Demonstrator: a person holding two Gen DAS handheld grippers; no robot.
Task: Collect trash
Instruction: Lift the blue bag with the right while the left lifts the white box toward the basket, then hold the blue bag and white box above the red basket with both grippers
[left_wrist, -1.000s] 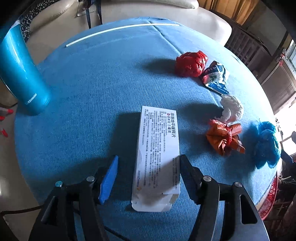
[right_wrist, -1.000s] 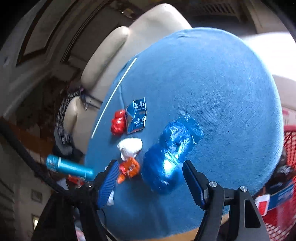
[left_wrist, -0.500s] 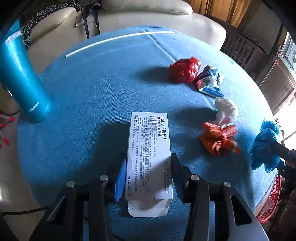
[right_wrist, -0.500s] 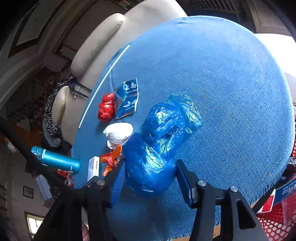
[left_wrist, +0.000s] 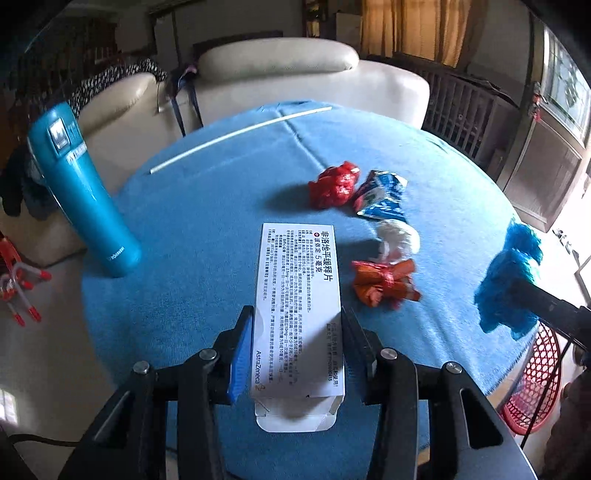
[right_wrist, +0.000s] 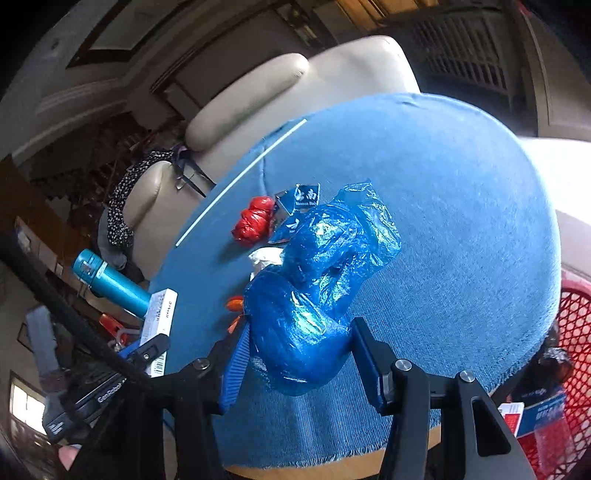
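My left gripper (left_wrist: 297, 347) is shut on a white medicine box (left_wrist: 297, 295) and holds it lifted above the round blue table (left_wrist: 207, 229). My right gripper (right_wrist: 299, 354) is shut on a crumpled blue plastic bag (right_wrist: 317, 280), raised off the table; the bag also shows in the left wrist view (left_wrist: 509, 280). On the table lie a red plastic wad (left_wrist: 334, 184), a blue-white wrapper (left_wrist: 384, 194), a white tissue (left_wrist: 399, 236) and an orange wrapper (left_wrist: 384, 282).
A teal bottle (left_wrist: 81, 195) stands at the table's left edge. A white straw (left_wrist: 240, 138) lies at the back. A red mesh basket (right_wrist: 569, 354) sits beside the table on the right. A beige sofa (left_wrist: 295, 77) is behind.
Both grippers closed, the left on the box and the right on the blue bag. Both then lifted their loads off the table.
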